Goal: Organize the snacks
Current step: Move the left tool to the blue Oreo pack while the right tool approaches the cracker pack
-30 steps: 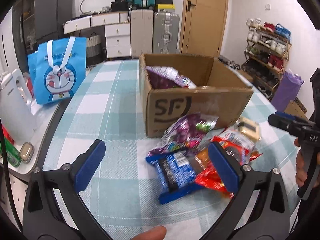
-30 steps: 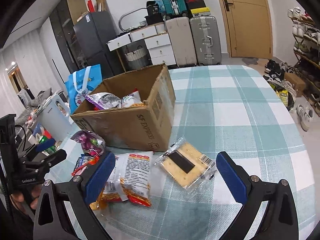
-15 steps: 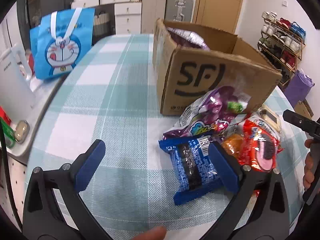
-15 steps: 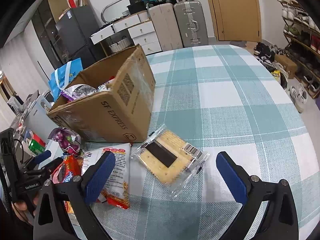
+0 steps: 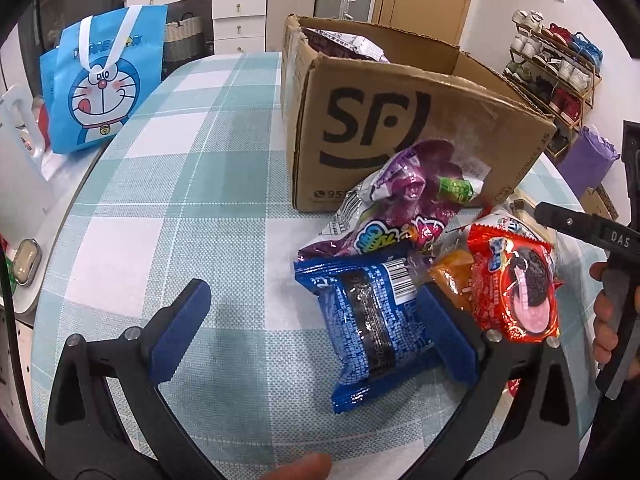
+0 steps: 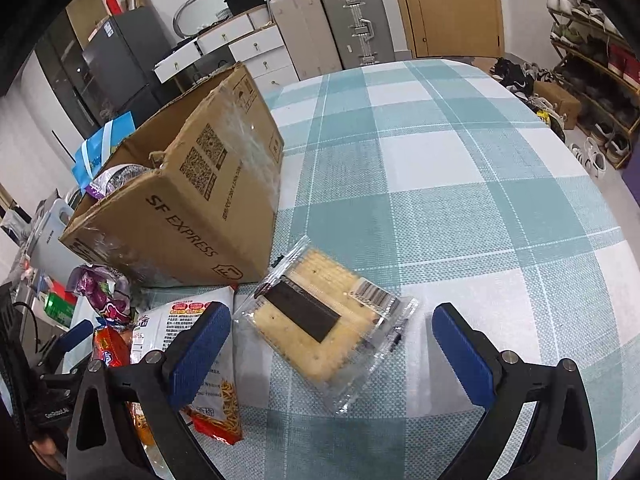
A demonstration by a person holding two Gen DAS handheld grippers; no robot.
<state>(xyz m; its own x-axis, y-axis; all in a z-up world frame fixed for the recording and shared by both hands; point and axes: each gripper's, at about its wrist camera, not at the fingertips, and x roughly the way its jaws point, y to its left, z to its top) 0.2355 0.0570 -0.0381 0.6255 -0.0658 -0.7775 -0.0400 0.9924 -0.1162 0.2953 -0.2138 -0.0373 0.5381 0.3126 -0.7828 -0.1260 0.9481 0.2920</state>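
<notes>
An open SF cardboard box (image 5: 400,120) (image 6: 192,204) stands on the checked table with snack bags inside. In front of it lie a purple candy bag (image 5: 404,204), a blue cookie pack (image 5: 368,320), an orange pack (image 5: 452,276) and a red cookie pack (image 5: 516,280). My left gripper (image 5: 316,332) is open, low over the table, with the blue pack against its right finger. My right gripper (image 6: 332,344) is open around a clear cracker pack (image 6: 324,328). A white and red snack bag (image 6: 200,344) lies under its left finger.
A blue Doraemon bag (image 5: 100,80) and a white kettle (image 5: 16,168) stand left of the table. Suitcases, drawers and a door are behind; a shoe rack (image 5: 556,68) is at the right. The table edge curves near both grippers.
Both grippers have moved forward and lower toward the snacks. The left now has the blue pack between its fingers; the right now straddles the cracker pack. Both stay open.
</notes>
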